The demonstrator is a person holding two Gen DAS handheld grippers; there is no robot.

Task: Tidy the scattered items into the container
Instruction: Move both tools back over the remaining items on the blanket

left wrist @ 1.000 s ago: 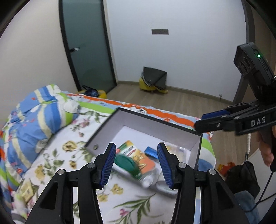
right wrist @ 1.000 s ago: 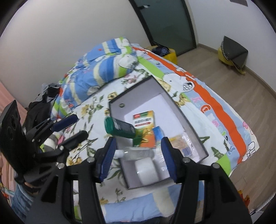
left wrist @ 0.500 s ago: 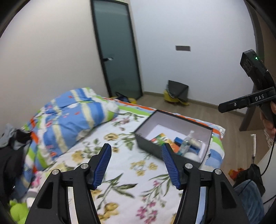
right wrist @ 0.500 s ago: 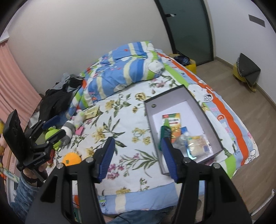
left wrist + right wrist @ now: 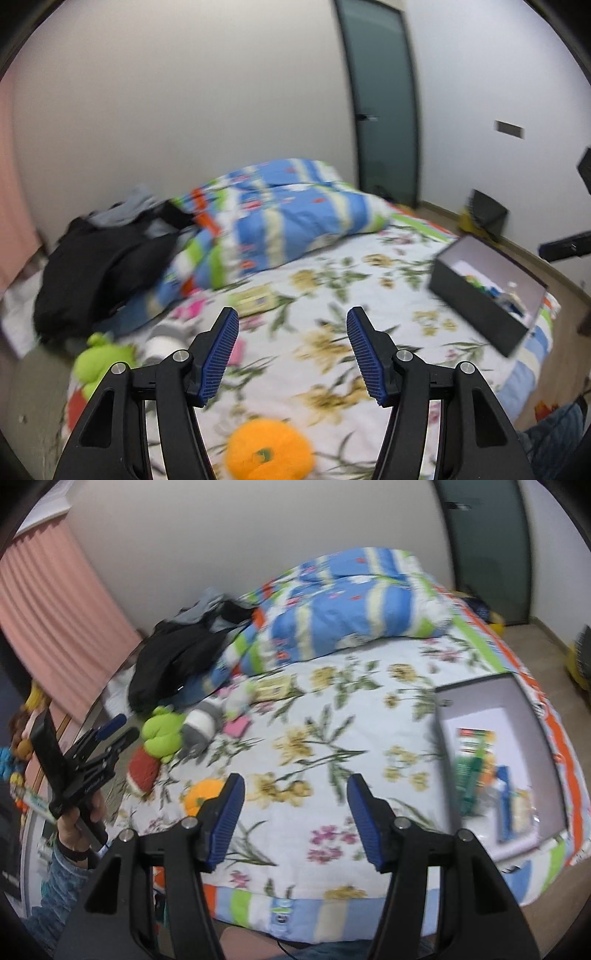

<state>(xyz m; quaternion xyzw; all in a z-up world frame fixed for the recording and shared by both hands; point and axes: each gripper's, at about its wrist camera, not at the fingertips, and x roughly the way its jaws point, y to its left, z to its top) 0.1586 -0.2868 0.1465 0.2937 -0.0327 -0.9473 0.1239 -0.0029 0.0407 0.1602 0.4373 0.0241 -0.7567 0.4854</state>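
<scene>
Both tools empty: left gripper [image 5: 291, 350] jaws apart, right gripper [image 5: 295, 819] jaws apart, nothing between either pair.

Container [image 5: 517, 709], a dark box, sits at 3 o'clock on the bed [image 5: 332, 738], already holding packets. Loose items cluster at 9 o'clock: orange plush [image 5: 269, 450], green plush [image 5: 162, 731], grey-white plush [image 5: 203, 723], red item [image 5: 142, 770], pink pad [image 5: 240, 725].

Risks, as judgement: soft floral quilt gives under pressure, so a jaw may snag fabric; round plush could squirt out; box near the bed edge could tip.

Room: striped duvet [image 5: 288, 221] at 12, black clothes [image 5: 99, 266], pink curtain [image 5: 55, 627], frosted door [image 5: 380, 110], wood floor.
</scene>
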